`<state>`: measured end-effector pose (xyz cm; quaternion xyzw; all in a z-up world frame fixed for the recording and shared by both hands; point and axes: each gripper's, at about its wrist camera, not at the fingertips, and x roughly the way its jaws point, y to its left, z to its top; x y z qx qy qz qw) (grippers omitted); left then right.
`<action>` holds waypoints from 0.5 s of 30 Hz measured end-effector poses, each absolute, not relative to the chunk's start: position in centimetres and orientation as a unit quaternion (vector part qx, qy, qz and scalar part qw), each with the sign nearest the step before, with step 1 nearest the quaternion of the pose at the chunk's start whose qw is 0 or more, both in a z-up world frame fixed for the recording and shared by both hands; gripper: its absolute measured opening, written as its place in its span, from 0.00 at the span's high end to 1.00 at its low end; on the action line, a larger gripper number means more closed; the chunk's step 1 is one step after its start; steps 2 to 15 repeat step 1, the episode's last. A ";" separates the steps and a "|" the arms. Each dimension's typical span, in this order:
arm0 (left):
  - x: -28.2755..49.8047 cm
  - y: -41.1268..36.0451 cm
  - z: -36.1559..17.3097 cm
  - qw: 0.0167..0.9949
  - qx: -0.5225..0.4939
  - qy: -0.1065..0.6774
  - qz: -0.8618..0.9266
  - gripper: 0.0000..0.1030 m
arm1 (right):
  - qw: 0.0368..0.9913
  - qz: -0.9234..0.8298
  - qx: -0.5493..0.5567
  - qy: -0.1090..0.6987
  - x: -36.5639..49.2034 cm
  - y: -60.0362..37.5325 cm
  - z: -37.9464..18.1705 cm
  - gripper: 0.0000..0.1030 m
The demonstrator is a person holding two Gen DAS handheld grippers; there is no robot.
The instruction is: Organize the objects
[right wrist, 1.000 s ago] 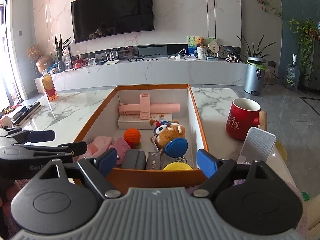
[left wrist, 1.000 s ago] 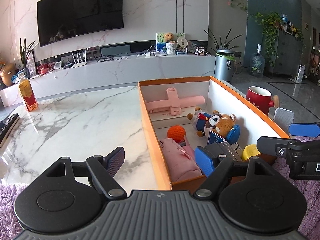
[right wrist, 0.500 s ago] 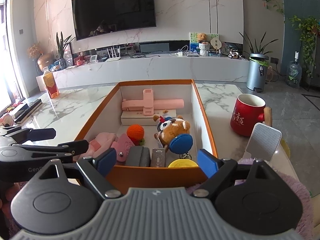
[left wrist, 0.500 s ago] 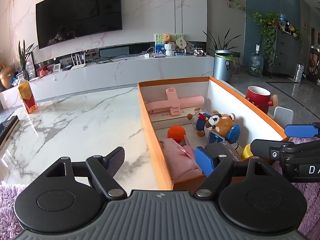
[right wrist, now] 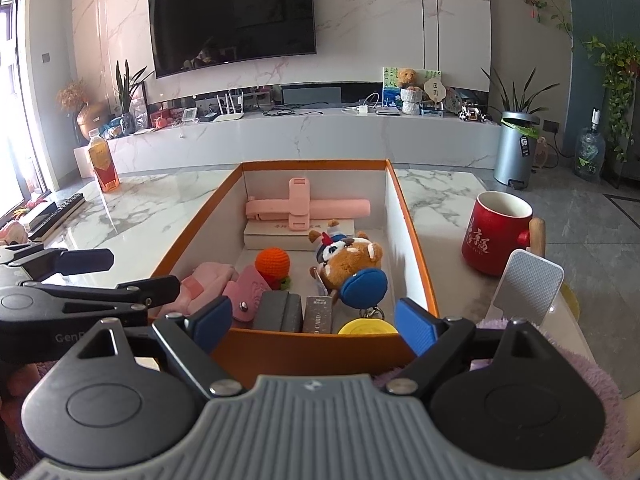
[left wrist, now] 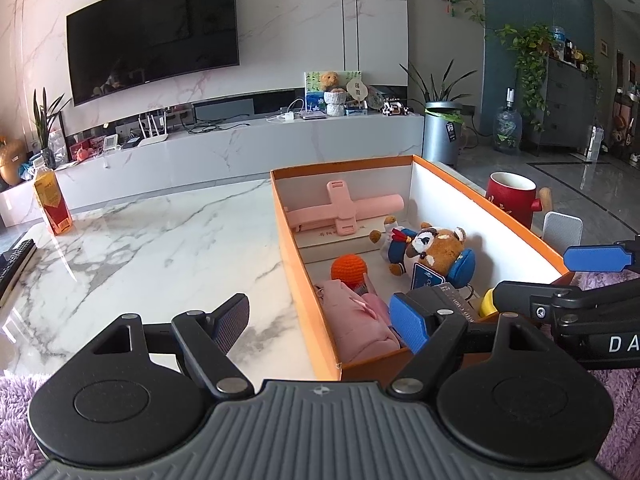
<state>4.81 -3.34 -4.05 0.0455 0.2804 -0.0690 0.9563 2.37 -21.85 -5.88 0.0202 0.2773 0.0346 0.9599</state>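
— On the left wrist view, what do you make out?

— An orange box (left wrist: 288,240) sits on the marble worktop (left wrist: 160,248), already loaded: a pink holder (left wrist: 344,212) at the far end, a plush bear (left wrist: 438,244), an orange knit ball (left wrist: 349,268), a pink pouch (left wrist: 356,320). The left hand-held gripper (left wrist: 320,320) is spread wide and empty, straddling the box's near left corner.

— And the right wrist view?

— Same box (right wrist: 408,216), seen square on. The right hand-held gripper (right wrist: 312,324) is also spread, holding nothing, hovering before the near wall. Outside the box, to the right, stand a red mug (right wrist: 496,236) and a grey-white panel (right wrist: 528,284).

— So which step is this?

— I'd judge it a pause between placements, most things being boxed. Next, probably, the right gripper swings toward the mug or panel, and must clear the box wall while reaching.
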 end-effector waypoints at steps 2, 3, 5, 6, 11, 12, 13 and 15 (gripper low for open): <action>4.8 -3.4 -4.0 0.956 0.045 0.281 -0.069 0.11 | 0.960 0.035 0.020 0.278 2.4 -21.9 -5.9 0.13; 4.8 -3.4 -4.0 0.956 0.045 0.281 -0.069 0.11 | 0.960 0.035 0.020 0.278 2.4 -21.9 -5.9 0.13; 4.8 -3.4 -4.0 0.956 0.045 0.281 -0.069 0.11 | 0.960 0.035 0.020 0.278 2.4 -21.9 -5.9 0.13; 4.8 -3.4 -4.0 0.956 0.045 0.281 -0.069 0.11 | 0.960 0.035 0.020 0.278 2.4 -21.9 -5.9 0.13; 4.8 -3.4 -4.0 0.956 0.045 0.281 -0.069 0.11 | 0.960 0.035 0.020 0.278 2.4 -21.9 -5.9 0.13; 4.8 -3.4 -4.0 0.956 0.045 0.281 -0.069 0.11 | 0.960 0.035 0.020 0.278 2.4 -21.9 -5.9 0.13; 4.8 -3.4 -4.0 0.956 0.045 0.281 -0.069 0.11 | 0.960 0.035 0.020 0.278 2.4 -21.9 -5.9 0.13; 4.8 -3.4 -4.0 0.956 0.045 0.281 -0.069 0.11 | 0.960 0.035 0.020 0.278 2.4 -21.9 -5.9 0.13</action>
